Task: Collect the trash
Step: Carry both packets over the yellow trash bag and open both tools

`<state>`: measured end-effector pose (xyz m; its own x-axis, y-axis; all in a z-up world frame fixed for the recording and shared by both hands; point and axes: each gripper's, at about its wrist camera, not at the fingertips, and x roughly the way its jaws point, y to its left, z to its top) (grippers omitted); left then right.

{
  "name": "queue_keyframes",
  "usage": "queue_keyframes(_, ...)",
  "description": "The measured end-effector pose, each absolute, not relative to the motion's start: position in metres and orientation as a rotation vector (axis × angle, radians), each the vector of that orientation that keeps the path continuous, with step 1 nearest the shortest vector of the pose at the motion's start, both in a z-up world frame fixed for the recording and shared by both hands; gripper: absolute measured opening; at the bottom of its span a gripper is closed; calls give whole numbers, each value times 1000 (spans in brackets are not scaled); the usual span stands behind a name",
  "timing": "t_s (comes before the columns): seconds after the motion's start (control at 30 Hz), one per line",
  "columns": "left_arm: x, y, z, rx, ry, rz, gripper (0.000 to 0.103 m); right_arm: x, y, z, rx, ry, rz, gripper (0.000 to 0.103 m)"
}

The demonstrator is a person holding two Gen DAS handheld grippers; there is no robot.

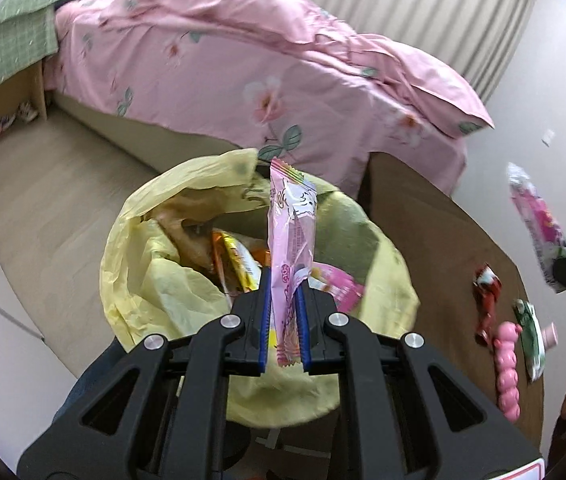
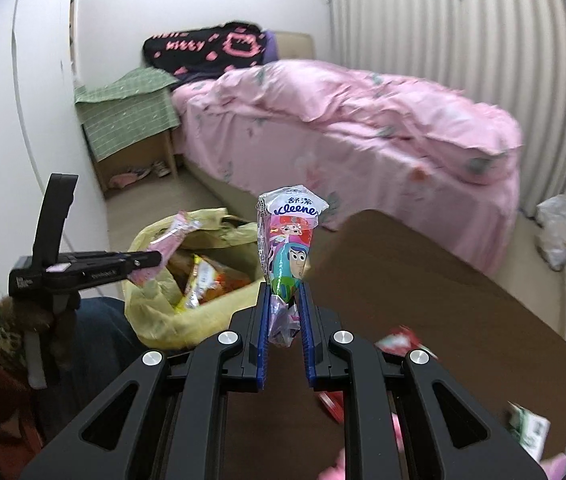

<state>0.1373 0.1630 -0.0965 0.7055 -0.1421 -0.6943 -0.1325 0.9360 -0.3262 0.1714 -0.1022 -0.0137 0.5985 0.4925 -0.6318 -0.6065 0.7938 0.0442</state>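
Yellow bin bag (image 1: 151, 280) already has several wrappers inside. Left gripper (image 1: 284, 276) clamped on pink wrapper (image 1: 291, 220), held right over bag mouth, drop looks next. Right gripper (image 2: 284, 292) clamped on Kleenex pack (image 2: 289, 240), above desk (image 2: 463, 300). Still on desk: red wrapper (image 1: 487, 300), green-white wrapper (image 1: 531, 340), pink toy (image 1: 507, 368).

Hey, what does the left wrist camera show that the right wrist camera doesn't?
Left wrist only: a pink caterpillar-shaped toy on the brown table.

Right wrist only: a white plastic bag on the floor, and Kleenex printing on the tissue pack.

Both: the yellow trash bag, pink bed, left gripper clamping a pink wrapper, right gripper clamping the tissue pack.
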Motion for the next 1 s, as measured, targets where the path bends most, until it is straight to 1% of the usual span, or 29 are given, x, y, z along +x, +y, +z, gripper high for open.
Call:
queue_keyframes(0.37, 157, 171, -117, -374, 846, 0, 11, 232, -29, -64, -163, 846, 736, 14)
queue_keyframes(0.57, 163, 168, -125, -315, 874, 7, 11, 248, -10, -77, -191, 880, 746, 14)
queue_keyframes(0.9, 164, 168, -126, -325, 880, -17, 11, 254, -4, -87, -195, 906, 741, 15)
queue_keyframes(0.93, 164, 169, -126, -337, 878, -19, 15, 254, -5, -86, -188, 902, 740, 15)
queue_keyframes(0.97, 163, 172, -125, -357, 873, -20, 24, 254, -5, -86, -186, 898, 738, 15)
queue_keyframes(1.0, 163, 174, -124, -372, 870, -19, 29, 254, -4, -86, -186, 895, 737, 16)
